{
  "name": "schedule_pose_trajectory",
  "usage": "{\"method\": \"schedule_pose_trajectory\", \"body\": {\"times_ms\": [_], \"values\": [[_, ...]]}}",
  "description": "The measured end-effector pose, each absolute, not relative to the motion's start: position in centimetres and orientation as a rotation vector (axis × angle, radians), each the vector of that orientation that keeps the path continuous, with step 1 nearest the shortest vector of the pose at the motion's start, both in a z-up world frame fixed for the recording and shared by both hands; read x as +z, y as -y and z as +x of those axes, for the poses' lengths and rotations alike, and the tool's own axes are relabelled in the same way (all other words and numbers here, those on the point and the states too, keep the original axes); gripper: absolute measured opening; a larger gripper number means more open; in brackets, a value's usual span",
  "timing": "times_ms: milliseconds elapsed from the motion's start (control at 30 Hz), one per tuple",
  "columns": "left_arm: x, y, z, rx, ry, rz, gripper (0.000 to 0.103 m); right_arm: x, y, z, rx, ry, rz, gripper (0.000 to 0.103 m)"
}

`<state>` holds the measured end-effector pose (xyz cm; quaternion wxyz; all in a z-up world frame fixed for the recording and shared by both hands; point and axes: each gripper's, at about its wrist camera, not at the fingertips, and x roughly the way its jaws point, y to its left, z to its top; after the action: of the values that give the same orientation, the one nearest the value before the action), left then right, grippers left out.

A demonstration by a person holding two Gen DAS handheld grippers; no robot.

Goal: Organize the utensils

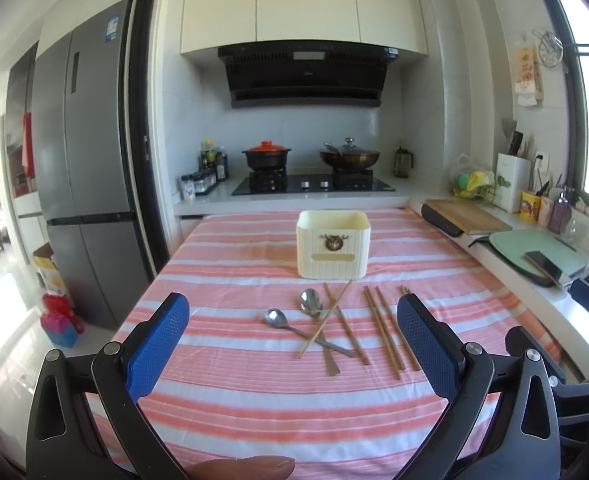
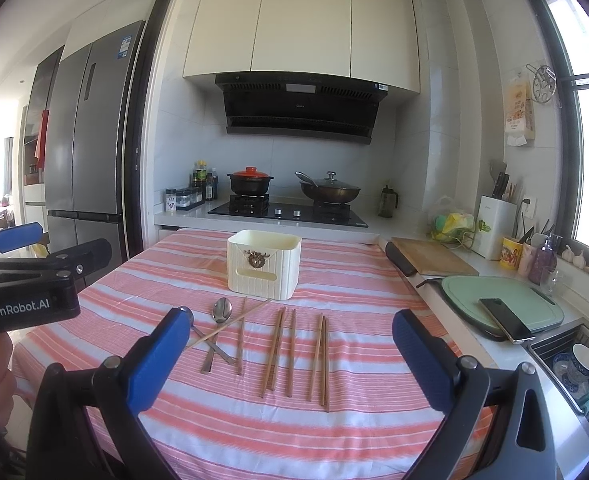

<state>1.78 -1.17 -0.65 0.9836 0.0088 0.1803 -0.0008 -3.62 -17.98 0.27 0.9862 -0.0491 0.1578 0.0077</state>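
A cream utensil holder (image 1: 333, 244) (image 2: 264, 264) stands upright on the pink-striped tablecloth (image 1: 230, 392) (image 2: 358, 408). In front of it lie two metal spoons (image 1: 312, 304) (image 2: 222, 310) with crossed handles, one light chopstick (image 1: 326, 322) slanted over them, and several brown chopsticks (image 1: 382, 330) (image 2: 282, 350) spread to the right. My left gripper (image 1: 293, 307) hovers open above the near table, short of the spoons, with nothing between its blue pads. The right gripper (image 2: 292, 322) is likewise open and empty, short of the chopsticks. The left gripper (image 2: 50, 244) also shows at the left edge of the right wrist view.
Behind the table is a stove (image 1: 312, 186) with a red-lidded pot and a wok. A grey fridge (image 1: 86, 168) stands at the left. The right counter holds a wooden board (image 2: 434, 262), a green board with a phone (image 2: 506, 320), and a sink (image 2: 574, 364) with dishes.
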Motion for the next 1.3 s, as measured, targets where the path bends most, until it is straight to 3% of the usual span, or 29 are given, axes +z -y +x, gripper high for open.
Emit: {"method": "schedule_pose_trajectory", "body": {"times_ms": [1300], "values": [[-1.38, 0.78, 2.02, -0.002, -0.379, 0.008, 0.103, -0.28, 17.45, -3.26, 0.019, -0.330, -0.104, 0.103]]}}
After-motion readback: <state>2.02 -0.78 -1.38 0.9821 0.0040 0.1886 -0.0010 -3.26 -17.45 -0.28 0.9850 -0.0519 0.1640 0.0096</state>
